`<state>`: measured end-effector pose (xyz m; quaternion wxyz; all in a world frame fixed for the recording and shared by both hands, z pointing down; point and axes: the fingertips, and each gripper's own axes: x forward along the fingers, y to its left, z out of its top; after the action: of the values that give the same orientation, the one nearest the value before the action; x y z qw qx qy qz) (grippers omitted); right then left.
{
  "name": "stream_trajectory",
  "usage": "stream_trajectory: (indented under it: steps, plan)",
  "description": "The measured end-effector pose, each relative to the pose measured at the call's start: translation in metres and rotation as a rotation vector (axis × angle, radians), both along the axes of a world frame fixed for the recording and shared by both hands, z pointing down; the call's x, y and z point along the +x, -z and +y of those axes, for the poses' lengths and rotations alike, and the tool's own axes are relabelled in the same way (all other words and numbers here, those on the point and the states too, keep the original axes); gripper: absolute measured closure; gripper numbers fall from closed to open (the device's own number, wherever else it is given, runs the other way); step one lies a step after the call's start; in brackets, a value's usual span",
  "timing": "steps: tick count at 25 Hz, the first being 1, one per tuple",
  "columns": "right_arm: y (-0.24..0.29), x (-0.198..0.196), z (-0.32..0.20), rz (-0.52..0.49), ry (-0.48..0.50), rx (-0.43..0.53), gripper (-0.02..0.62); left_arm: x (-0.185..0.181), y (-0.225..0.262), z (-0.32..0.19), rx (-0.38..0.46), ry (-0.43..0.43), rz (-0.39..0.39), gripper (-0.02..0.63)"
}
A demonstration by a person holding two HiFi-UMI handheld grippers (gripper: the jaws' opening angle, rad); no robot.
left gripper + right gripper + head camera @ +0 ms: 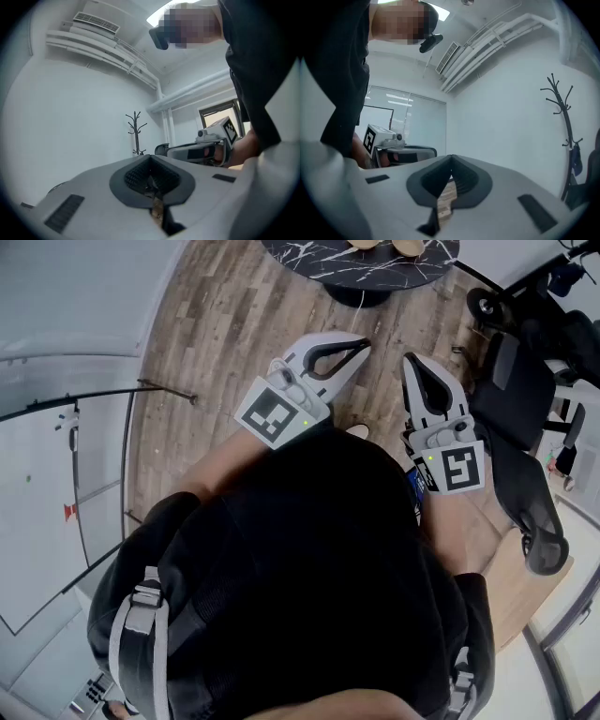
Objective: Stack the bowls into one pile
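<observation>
A person in a black top [309, 568], seen from above, holds the left hand-held gripper [360, 344] and the right hand-held gripper [410, 360] out level in front of the body, side by side but not touching, above a wood-plank floor [216, 324]. Both point toward a round table [375, 268] with a dark, white-veined marble top, and both stop short of it.

The task's two tan bowls [409, 247] sit next to each other on the far part of that table. The top edge of the frame cuts them off, so only their near rims show. Neither hand-held gripper is near them.

In the left gripper view, the ribbed pads meet at the tip with nothing between them, so the left hand-held gripper is fully closed and empty. The right gripper view shows the same for the right hand-held gripper: jaws pressed together, holding nothing, with a strip of plank floor visible through the slot below.

A black office chair [520, 399] stands to the right of the person. A bare coat stand [136, 133] rises against the white wall. An air-conditioning unit [96, 22] and a run of white pipes hang near the ceiling.
</observation>
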<state>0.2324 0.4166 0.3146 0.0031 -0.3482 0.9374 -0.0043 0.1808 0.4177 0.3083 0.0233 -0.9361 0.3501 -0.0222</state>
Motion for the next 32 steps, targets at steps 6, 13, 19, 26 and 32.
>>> stream_trajectory:
  steps: [6,13,19,26,32]
  plan:
    - [-0.002,0.001,0.002,0.005,0.013,-0.001,0.598,-0.001,-0.001,0.000,0.001,0.014,-0.005,0.603]
    - [-0.003,0.003,0.000,-0.012,0.021,-0.016,0.598,-0.005,0.002,0.002,0.000,0.042,-0.023,0.603]
    - [-0.001,-0.009,-0.011,-0.047,0.059,-0.013,0.598,-0.023,-0.003,-0.011,-0.008,0.074,-0.034,0.603]
    - [-0.024,-0.049,-0.065,-0.004,0.067,-0.052,0.598,-0.066,-0.018,-0.069,-0.020,0.084,-0.018,0.603]
    - [-0.034,-0.100,-0.151,0.062,0.024,-0.080,0.598,-0.117,-0.031,-0.161,-0.024,0.036,-0.005,0.603]
